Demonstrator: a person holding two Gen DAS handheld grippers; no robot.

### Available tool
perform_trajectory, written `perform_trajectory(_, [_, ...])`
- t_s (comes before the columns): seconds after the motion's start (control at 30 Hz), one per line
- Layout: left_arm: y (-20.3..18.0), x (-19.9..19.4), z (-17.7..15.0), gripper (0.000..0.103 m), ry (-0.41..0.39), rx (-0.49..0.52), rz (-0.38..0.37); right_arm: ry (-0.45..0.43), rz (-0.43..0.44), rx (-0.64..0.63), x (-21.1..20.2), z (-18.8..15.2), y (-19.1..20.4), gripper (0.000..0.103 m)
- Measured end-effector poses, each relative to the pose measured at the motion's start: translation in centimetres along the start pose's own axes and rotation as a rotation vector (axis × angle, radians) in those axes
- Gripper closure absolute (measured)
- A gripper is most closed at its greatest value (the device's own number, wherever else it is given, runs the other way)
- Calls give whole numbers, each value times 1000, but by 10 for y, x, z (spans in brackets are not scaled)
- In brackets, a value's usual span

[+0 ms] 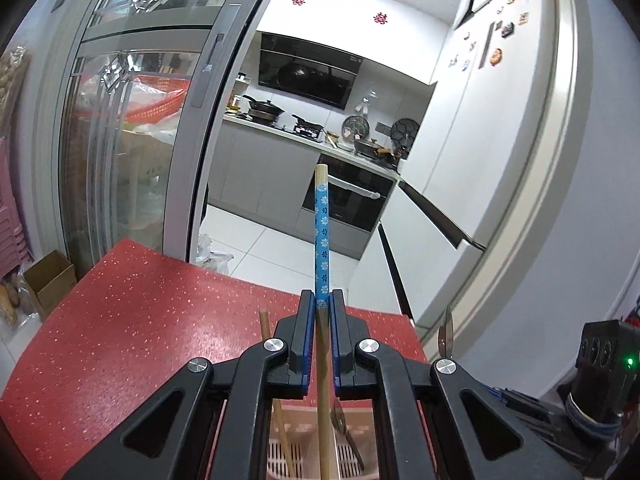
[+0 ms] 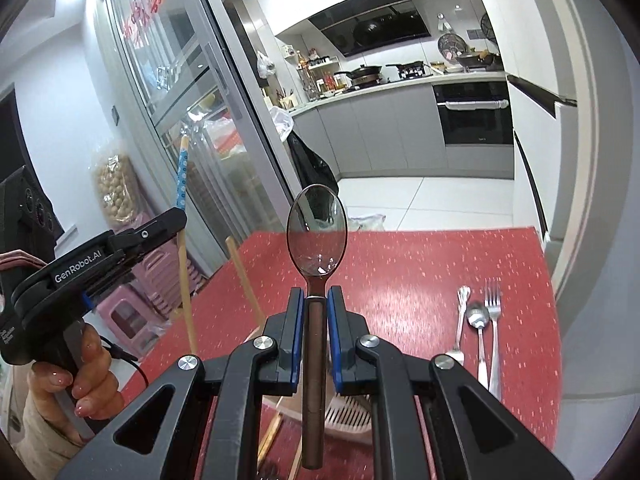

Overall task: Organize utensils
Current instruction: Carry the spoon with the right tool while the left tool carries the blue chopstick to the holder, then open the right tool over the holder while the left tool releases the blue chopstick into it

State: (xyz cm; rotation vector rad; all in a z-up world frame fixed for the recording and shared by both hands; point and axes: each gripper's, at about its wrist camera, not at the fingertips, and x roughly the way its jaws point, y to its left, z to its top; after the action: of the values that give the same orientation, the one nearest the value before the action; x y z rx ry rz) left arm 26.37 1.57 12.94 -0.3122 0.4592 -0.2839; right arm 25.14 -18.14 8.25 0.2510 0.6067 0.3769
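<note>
My left gripper (image 1: 322, 304) is shut on a wooden chopstick (image 1: 321, 232) with a blue flowered top, held upright above the red table (image 1: 120, 320). My right gripper (image 2: 317, 300) is shut on the brown handle of a spoon (image 2: 317, 226), bowl pointing up. Below both grippers sits a pink slotted utensil basket (image 2: 347, 414), also seen in the left wrist view (image 1: 304, 456). A second chopstick (image 2: 244, 276) leans out of it. In the right wrist view the left gripper (image 2: 176, 216) shows at the left, held by a person's hand (image 2: 86, 384), with its chopstick (image 2: 182, 176) sticking up.
Two forks (image 2: 494, 320) and a metal spoon (image 2: 478, 320) lie on the red table at the right. Pink stools (image 2: 132, 312) and a glass sliding door (image 2: 192, 120) stand left of the table. A cardboard box (image 1: 50, 276) sits on the floor. A kitchen lies beyond.
</note>
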Motion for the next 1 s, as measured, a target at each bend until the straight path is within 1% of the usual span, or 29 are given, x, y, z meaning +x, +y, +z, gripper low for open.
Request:
perform_trajectory(0.2, [0,21,-1,72,-25,16,27,-30,-2,-8,24,6,-7,90])
perform_trajectory(0.43, [2,33,-17,72,-56,38,62,-55,-26,-58,48,-7,-13,90])
perform_trajectory(0.6, [-1,32,-34,72,-67,103,87,-47,-40,-89,62,-16,-16,90])
perform_trajectory(0.7, [-3,31,-43,72,-64,136,99,-39,-40,-86,68,-21,-21,90])
perform_trajectory(1.0, [0,23,-61,72,-65,177,125,-36,-48,-138,64,-37,-20,90])
